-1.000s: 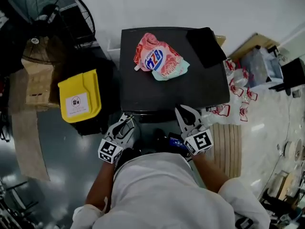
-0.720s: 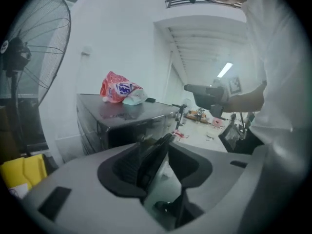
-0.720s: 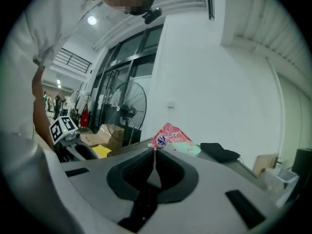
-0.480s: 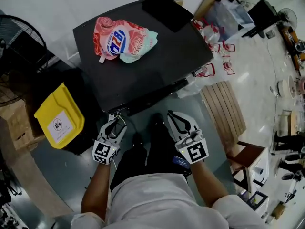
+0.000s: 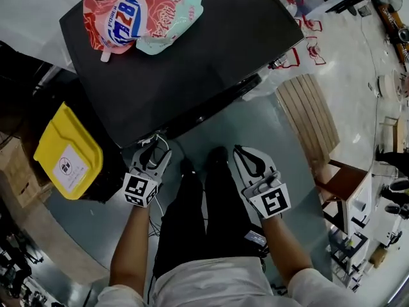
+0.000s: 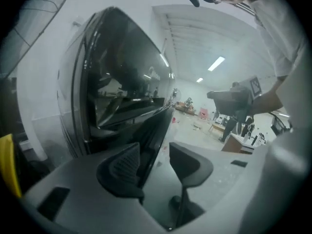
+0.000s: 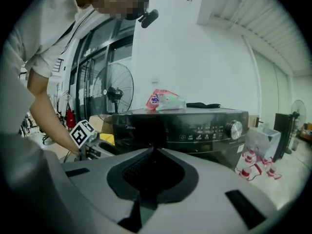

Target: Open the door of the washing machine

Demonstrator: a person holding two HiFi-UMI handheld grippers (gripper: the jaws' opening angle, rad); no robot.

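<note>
As the left gripper's [image 6: 155,156] empty jaws have just been opening (right gripper [image 7: 153,151] clenched, empty), seat them squarely on the rim of the round dark-glass door [image 6: 122,82].

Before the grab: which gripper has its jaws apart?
The left gripper: its jaws, just opening wider, stand apart, door edge showing between them, ungripped; the right gripper's jaws are together.
</note>
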